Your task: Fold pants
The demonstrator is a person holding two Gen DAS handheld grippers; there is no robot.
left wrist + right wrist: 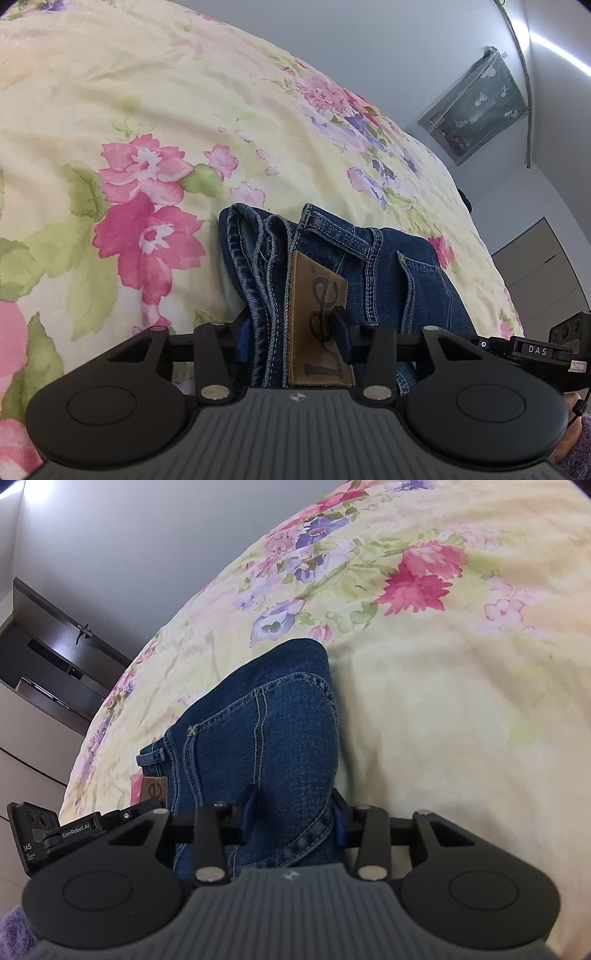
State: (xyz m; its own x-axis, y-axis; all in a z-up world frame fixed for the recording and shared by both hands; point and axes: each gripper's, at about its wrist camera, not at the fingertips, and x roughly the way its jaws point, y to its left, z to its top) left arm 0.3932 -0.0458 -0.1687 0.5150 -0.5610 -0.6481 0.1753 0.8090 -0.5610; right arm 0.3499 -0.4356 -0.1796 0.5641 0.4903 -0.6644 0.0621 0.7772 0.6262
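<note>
Left wrist view: left gripper (293,334) pinches the jeans (332,266) at the thick, stiff waistband; right gripper (293,814) pinches the softer, heavy folded edge.

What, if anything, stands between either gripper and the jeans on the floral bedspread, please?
Nothing visible does. The left gripper already has its jaws closed on the jeans at the waistband, over the leather patch. The right gripper is clamped on the other end. Only the bedspread lies around them.
</note>
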